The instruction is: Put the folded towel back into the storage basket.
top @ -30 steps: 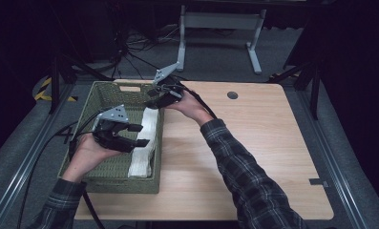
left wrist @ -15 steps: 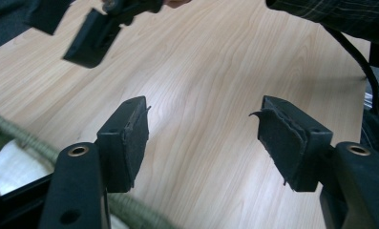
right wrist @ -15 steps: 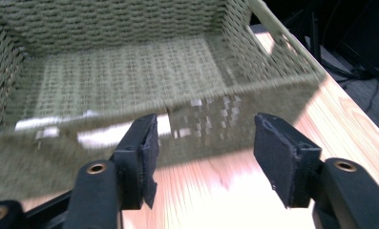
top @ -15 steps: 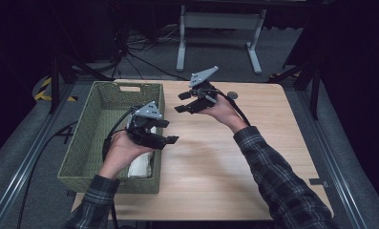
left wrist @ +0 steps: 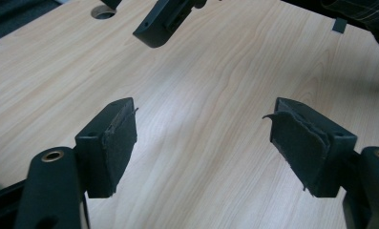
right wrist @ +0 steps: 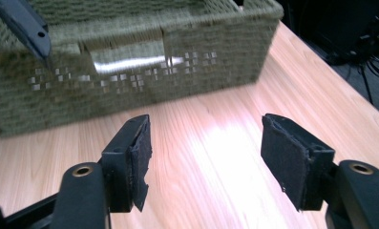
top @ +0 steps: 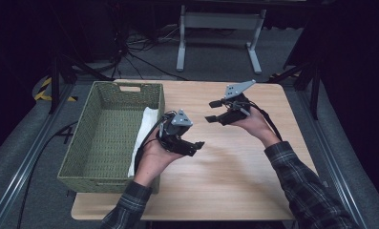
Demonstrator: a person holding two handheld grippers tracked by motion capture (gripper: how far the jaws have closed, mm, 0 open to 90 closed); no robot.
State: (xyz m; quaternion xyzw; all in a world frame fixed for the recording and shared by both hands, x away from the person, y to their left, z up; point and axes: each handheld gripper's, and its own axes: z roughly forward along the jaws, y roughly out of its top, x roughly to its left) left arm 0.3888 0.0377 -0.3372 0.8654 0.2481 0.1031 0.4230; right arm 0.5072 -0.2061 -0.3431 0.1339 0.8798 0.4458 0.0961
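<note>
Grippers hang over bare table (top: 254, 181): left gripper (top: 196, 145) and right gripper (top: 212, 110), jaws just widening with nothing between, leave white cloth (top: 144, 129) in wicker basket (top: 106, 138), apparently delivered.

Both forearms wear dark plaid flannel sleeves (top: 301, 181). Each hand carries a black gripper: the left gripper (top: 196, 145), the right gripper (top: 212, 110), each with a grey three-cornered plate, black cable and frayed black fingers (left wrist: 115, 138).
</note>
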